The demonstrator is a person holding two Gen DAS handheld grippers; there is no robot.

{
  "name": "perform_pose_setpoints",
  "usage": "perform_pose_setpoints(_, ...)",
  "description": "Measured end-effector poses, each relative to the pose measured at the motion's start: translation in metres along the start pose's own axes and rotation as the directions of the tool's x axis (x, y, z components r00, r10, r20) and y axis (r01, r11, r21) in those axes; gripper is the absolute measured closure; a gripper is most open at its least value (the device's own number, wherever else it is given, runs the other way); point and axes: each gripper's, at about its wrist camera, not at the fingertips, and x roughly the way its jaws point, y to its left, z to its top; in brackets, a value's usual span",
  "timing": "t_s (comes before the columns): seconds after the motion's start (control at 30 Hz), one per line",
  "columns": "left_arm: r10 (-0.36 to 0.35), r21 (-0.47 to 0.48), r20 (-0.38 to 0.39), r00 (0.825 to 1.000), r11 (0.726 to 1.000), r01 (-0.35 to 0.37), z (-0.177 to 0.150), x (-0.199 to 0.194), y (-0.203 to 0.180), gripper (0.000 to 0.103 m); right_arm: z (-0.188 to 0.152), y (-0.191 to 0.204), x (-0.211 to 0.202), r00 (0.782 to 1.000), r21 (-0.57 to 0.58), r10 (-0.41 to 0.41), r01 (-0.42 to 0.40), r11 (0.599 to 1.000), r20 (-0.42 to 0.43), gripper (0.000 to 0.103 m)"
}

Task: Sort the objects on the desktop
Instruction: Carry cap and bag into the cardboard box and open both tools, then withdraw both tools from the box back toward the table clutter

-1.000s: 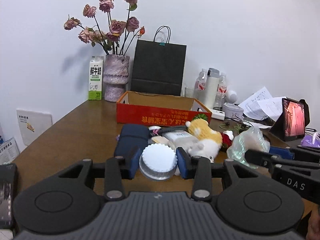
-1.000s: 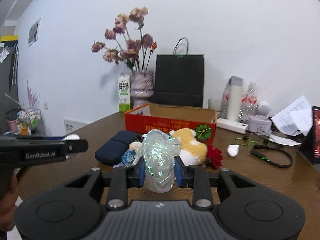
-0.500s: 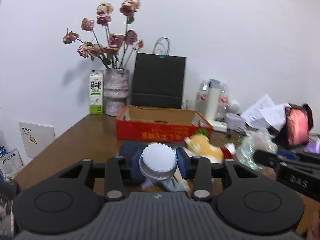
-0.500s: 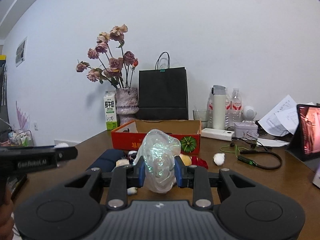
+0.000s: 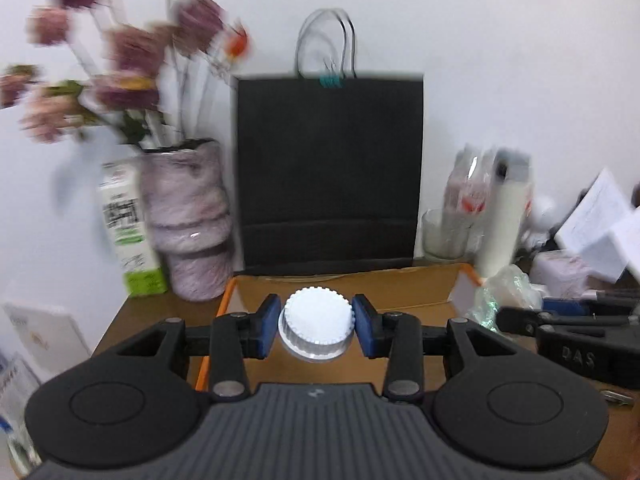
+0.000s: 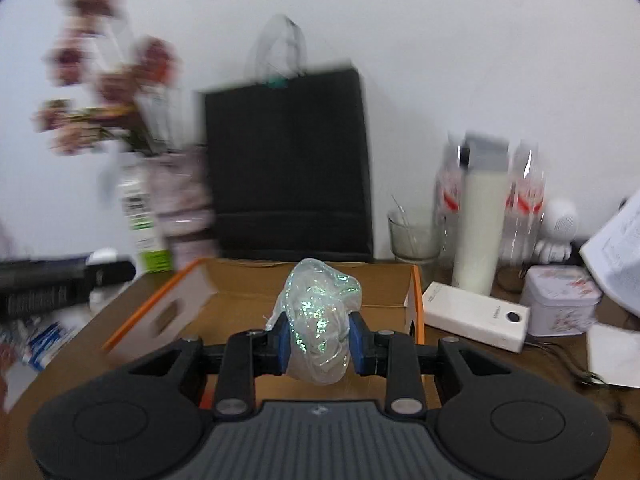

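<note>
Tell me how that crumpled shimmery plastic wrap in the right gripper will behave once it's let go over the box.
The plastic wrap looks thin and crinkled, so it is probably very light and may drift rather than drop straight into the cardboard box. It bulges above and below the right gripper, so it is likely soft and may spring back open. It seems unlikely to roll.

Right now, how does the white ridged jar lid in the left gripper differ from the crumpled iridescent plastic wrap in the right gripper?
The white ridged jar lid is a rigid round disc with a neat serrated edge; the crumpled iridescent plastic wrap is a soft, shapeless, translucent bundle. The lid sits low between its fingers, while the wrap bulges well above its own. Both are pinched between blue pads and held over the open orange cardboard box.
</note>
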Motion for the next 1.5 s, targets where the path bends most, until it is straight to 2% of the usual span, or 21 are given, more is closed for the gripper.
perform_pose_setpoints(0.07, 0.035, 0.021, -0.034, 0.999, 0.999, -0.034, 0.004, 0.047, 0.004, 0.063, 0.016, -0.002, 0.039, 0.999, -0.004, -0.042, 0.042, 0.999, -0.034, 0.075)
perform_pose_setpoints(0.13, 0.074, -0.017, -0.089, 0.993, 0.997, -0.076, 0.002, 0.085, 0.015, 0.063, 0.024, -0.003, 0.076, 0.993, -0.009, -0.082, 0.082, 0.997, -0.08, 0.075)
perform_pose_setpoints(0.23, 0.159, 0.006, -0.109, 0.981, 0.987, -0.159, -0.003, 0.121, 0.023, 0.062, 0.03, -0.004, 0.124, 0.981, -0.031, -0.093, 0.089, 0.996, -0.171, 0.074)
perform_pose_setpoints(0.27, 0.162, 0.026, -0.17, 0.972, 0.987, -0.16, -0.007, 0.132, 0.024, 0.062, 0.027, -0.003, 0.134, 0.977, -0.048, -0.103, 0.096, 0.994, -0.188, 0.074)
perform_pose_setpoints(0.33, 0.154, 0.088, -0.343, 0.926, 0.987, -0.132, -0.018, 0.153, 0.02, 0.062, 0.022, -0.005, 0.153, 0.966, -0.076, -0.135, 0.121, 0.99, -0.219, 0.074)
perform_pose_setpoints(0.37, 0.179, 0.132, -0.381, 0.907, 0.982, -0.138, -0.021, 0.159, 0.017, 0.062, 0.018, -0.007, 0.156, 0.963, -0.085, -0.141, 0.124, 0.989, -0.23, 0.074)
perform_pose_setpoints(0.43, 0.189, 0.136, -0.388, 0.902, 0.98, -0.147, -0.023, 0.157, 0.015, 0.062, 0.013, -0.014, 0.165, 0.959, -0.08, -0.13, 0.113, 0.99, -0.253, 0.075)
perform_pose_setpoints(0.5, 0.162, 0.115, -0.377, 0.912, 0.985, -0.128, -0.025, 0.156, 0.014, 0.061, 0.014, -0.016, 0.167, 0.958, -0.072, -0.114, 0.099, 0.993, -0.264, 0.073)
perform_pose_setpoints(0.53, 0.16, 0.126, -0.381, 0.91, 0.985, -0.12, -0.025, 0.158, 0.012, 0.059, 0.014, -0.015, 0.167, 0.957, -0.078, -0.113, 0.095, 0.992, -0.269, 0.069)
perform_pose_setpoints(0.6, 0.189, 0.126, -0.383, 0.904, 0.98, -0.151, -0.022, 0.161, 0.012, 0.044, 0.015, -0.013, 0.169, 0.949, -0.086, -0.11, 0.088, 0.992, -0.295, 0.062)
perform_pose_setpoints(0.63, 0.182, 0.108, -0.379, 0.907, 0.982, -0.152, -0.021, 0.158, 0.012, 0.033, 0.017, -0.013, 0.168, 0.947, -0.075, -0.103, 0.084, 0.994, -0.305, 0.056)
perform_pose_setpoints(0.67, 0.155, 0.077, -0.371, 0.916, 0.988, -0.136, -0.019, 0.152, 0.014, 0.019, 0.02, -0.013, 0.165, 0.947, -0.054, -0.093, 0.081, 0.995, -0.309, 0.051)
perform_pose_setpoints(0.73, 0.124, 0.034, -0.351, 0.928, 0.992, -0.12, -0.011, 0.142, 0.015, 0.002, 0.029, -0.017, 0.156, 0.951, -0.011, -0.071, 0.071, 0.997, -0.301, 0.038)
perform_pose_setpoints(0.77, 0.118, 0.019, -0.332, 0.936, 0.993, -0.119, -0.008, 0.134, 0.016, 0.002, 0.033, -0.016, 0.148, 0.955, -0.001, -0.053, 0.055, 0.998, -0.292, 0.033)
perform_pose_setpoints(0.87, 0.133, -0.028, -0.315, 0.94, 0.988, -0.15, 0.003, 0.108, 0.018, 0.002, 0.039, -0.011, 0.12, 0.963, 0.005, -0.029, 0.031, 0.999, -0.269, 0.03)
perform_pose_setpoints(0.9, 0.136, -0.078, -0.291, 0.947, 0.983, -0.165, 0.007, 0.09, 0.02, 0.002, 0.04, -0.01, 0.108, 0.965, 0.012, -0.018, 0.022, 1.0, -0.26, 0.03)
perform_pose_setpoints(1.0, 0.096, -0.178, -0.218, 0.971, 0.974, -0.137, 0.011, 0.041, 0.023, 0.0, 0.035, -0.004, 0.07, 0.973, 0.018, 0.029, -0.025, 1.0, -0.228, 0.025)
perform_pose_setpoints(1.07, 0.084, -0.19, -0.169, 0.982, 0.975, -0.116, 0.007, 0.003, 0.017, 0.0, 0.025, -0.001, 0.036, 0.98, 0.006, 0.049, -0.049, 0.999, -0.191, 0.02)
perform_pose_setpoints(1.13, 0.075, -0.187, -0.112, 0.991, 0.978, -0.095, -0.006, -0.038, 0.009, 0.0, 0.007, 0.002, -0.002, 0.987, 0.002, 0.066, -0.066, 0.998, -0.146, 0.019)
perform_pose_setpoints(1.27, 0.021, -0.15, -0.049, 0.999, 0.988, -0.028, -0.049, -0.11, -0.011, 0.0, -0.04, 0.005, -0.076, 0.993, 0.01, 0.107, -0.107, 0.994, -0.058, 0.013)
perform_pose_setpoints(1.5, -0.076, -0.043, 0.019, 0.997, 0.996, 0.076, -0.142, -0.207, -0.041, 0.0, -0.141, 0.025, -0.179, 0.995, -0.031, 0.074, -0.072, 0.997, 0.068, 0.007)
